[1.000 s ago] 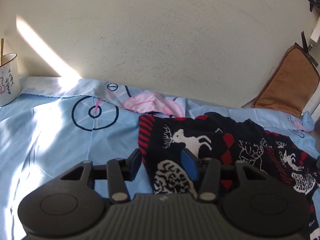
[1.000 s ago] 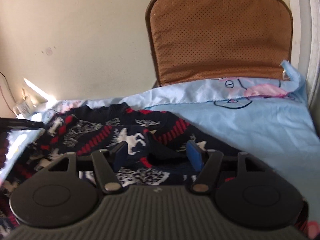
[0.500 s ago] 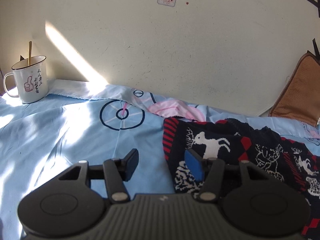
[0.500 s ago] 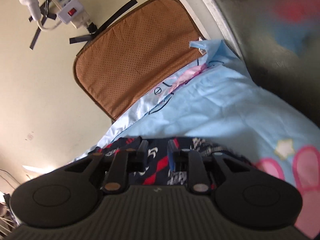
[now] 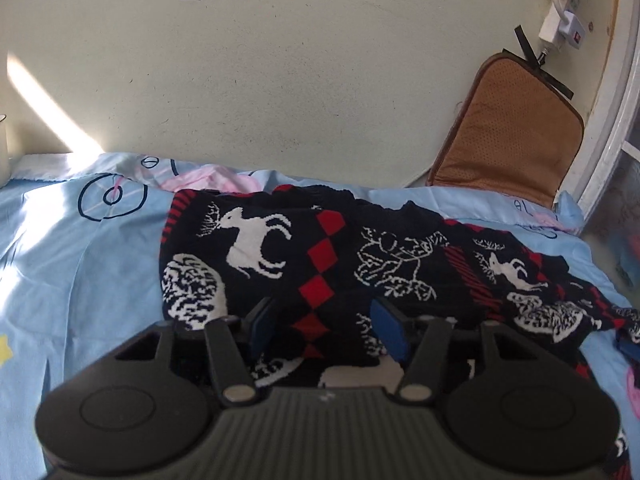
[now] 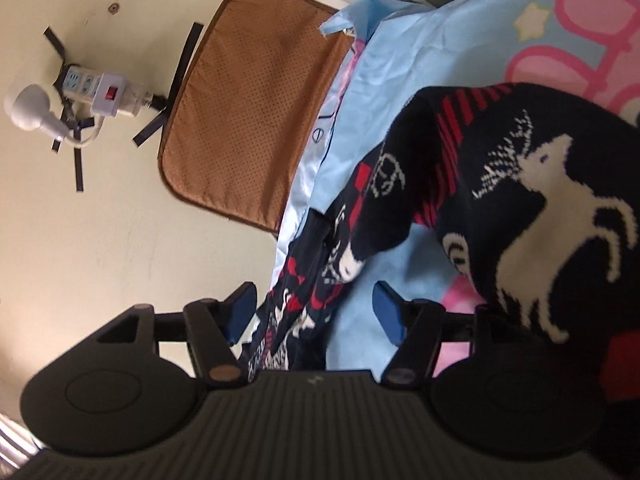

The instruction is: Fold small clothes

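Both released — left gripper (image 5: 326, 326) over the reindeer sweater (image 5: 320, 256), right gripper (image 6: 316, 314) astride the sweater's sleeve (image 6: 304, 300).

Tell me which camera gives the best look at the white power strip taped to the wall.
The right wrist view. There the power strip sits whole on the wall beside the brown cushion, sockets, red switch and black tape all readable. The left wrist view catches it only at the far upper right corner, small and partly cut off.
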